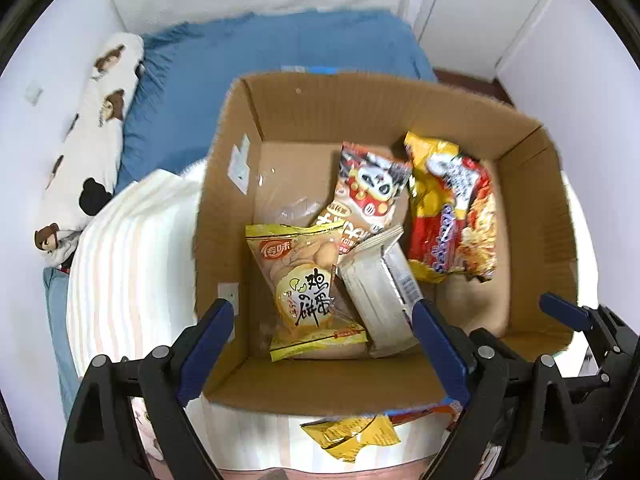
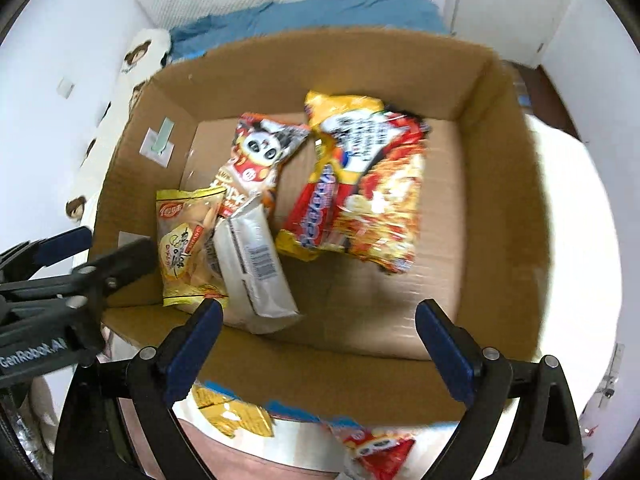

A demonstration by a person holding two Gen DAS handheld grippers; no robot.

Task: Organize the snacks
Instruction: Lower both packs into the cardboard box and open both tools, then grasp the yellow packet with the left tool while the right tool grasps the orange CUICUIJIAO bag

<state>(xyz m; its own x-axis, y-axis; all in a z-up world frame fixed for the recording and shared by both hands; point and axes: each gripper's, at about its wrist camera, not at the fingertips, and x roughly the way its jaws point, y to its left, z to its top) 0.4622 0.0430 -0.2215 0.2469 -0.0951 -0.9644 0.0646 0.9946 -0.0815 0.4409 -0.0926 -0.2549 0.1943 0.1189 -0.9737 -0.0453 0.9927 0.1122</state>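
While the left gripper (image 1: pixel 324 338) hangs wide open and empty over the cardboard box (image 1: pixel 360 388), the left wrist view lists the contents: a yellow egg-biscuit packet (image 1: pixel 304 292) against the near-left corner of the box floor; a white wrapped bar (image 1: pixel 376 292) touching its right side; a panda-print packet (image 1: pixel 370 190) lying behind both toward the far wall, its lower end under the bar; a red-and-yellow snack bag (image 1: pixel 452 216) along the right wall. Outside the near wall, a yellow wrapper (image 1: pixel 352 436) lies on the striped bedding (image 1: pixel 128 260); the blue sheet (image 1: pixel 280 52) is beyond the box. Right wrist view: the right gripper (image 2: pixel 320 344), jaws spread wide with nothing between them, stands above the near wall of the box (image 2: pixel 500 200). Same four items inside: biscuit packet (image 2: pixel 188 240), white bar (image 2: pixel 256 264), panda packet (image 2: pixel 256 160), red-and-yellow bag (image 2: pixel 372 192). Outside the near wall lie a yellow wrapper (image 2: pixel 232 412) and a second panda-print packet (image 2: pixel 380 452).
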